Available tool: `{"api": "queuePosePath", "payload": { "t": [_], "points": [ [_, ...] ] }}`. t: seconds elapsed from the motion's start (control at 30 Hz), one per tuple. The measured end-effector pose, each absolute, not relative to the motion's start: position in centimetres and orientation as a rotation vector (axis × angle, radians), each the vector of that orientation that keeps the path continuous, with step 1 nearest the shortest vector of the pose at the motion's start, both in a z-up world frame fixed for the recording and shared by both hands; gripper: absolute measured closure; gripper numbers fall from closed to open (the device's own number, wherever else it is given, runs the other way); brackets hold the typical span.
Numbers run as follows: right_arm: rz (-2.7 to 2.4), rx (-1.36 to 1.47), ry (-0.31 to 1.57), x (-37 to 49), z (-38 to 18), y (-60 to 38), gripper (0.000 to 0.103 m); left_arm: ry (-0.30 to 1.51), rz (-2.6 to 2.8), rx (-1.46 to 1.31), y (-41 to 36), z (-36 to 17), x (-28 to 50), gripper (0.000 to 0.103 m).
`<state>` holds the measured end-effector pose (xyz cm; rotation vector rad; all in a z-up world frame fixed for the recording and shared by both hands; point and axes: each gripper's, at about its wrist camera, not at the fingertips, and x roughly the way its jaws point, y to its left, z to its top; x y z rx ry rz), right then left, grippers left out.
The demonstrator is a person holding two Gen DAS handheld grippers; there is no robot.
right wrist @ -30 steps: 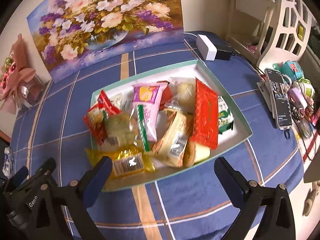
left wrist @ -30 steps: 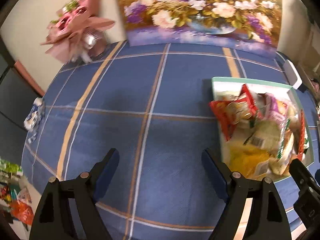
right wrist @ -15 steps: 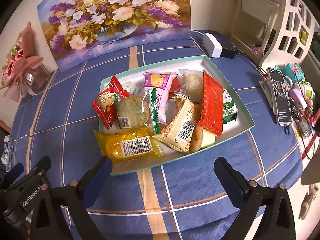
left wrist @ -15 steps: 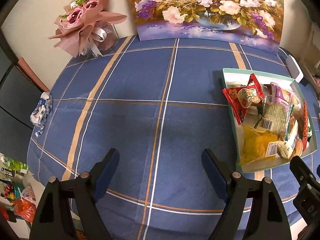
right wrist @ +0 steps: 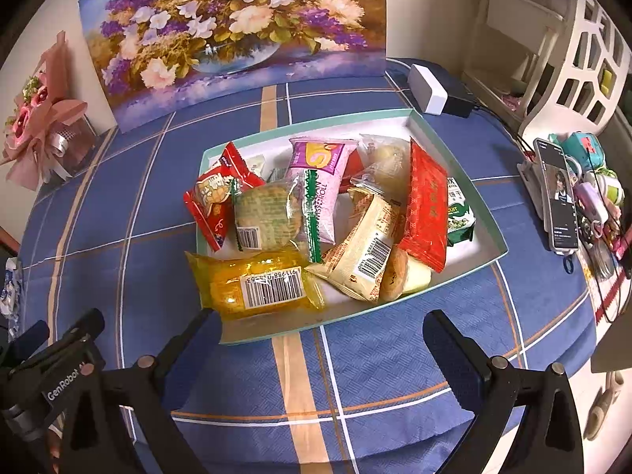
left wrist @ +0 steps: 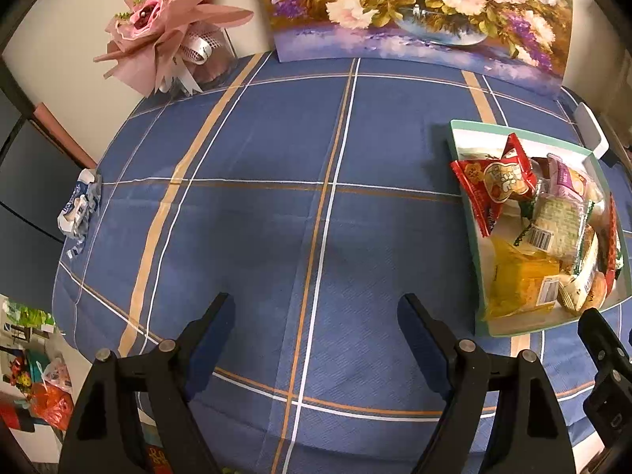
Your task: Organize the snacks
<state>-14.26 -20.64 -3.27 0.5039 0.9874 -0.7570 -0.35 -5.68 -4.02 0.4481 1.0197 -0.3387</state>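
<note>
- Both my grippers, left (left wrist: 316, 318) and right (right wrist: 322, 335), hung with fingers spread wide and empty.
- The snacks (right wrist: 316, 213) lay heaped in the teal tray (right wrist: 480, 213) on the blue surface (left wrist: 276, 213).
- Sorted or awaiting sorting, I could not judge; any grasp should take a packet's edge.

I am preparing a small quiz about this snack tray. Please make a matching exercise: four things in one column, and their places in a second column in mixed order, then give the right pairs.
Things:
1. yellow packet
2. red flat packet
3. white box
4. pink bouquet

Places:
A. on the cloth behind the tray, at the table's far right
B. at the tray's near left corner, barcode up
C. at the table's far left corner, by the wall
D. leaning on its edge in the right part of the tray

Pairs: 1-B, 2-D, 3-A, 4-C
</note>
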Motion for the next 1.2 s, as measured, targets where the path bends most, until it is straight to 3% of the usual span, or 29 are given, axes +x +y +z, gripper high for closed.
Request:
{"api": "queuePosePath", "payload": {
  "t": [1.2],
  "points": [
    [-0.74,0.471,0.991,-13.89,-3.04,-20.7,0.0,1.033,-0.349,0.428,-5.31,-3.78,0.44,0.018]
  ]
}}
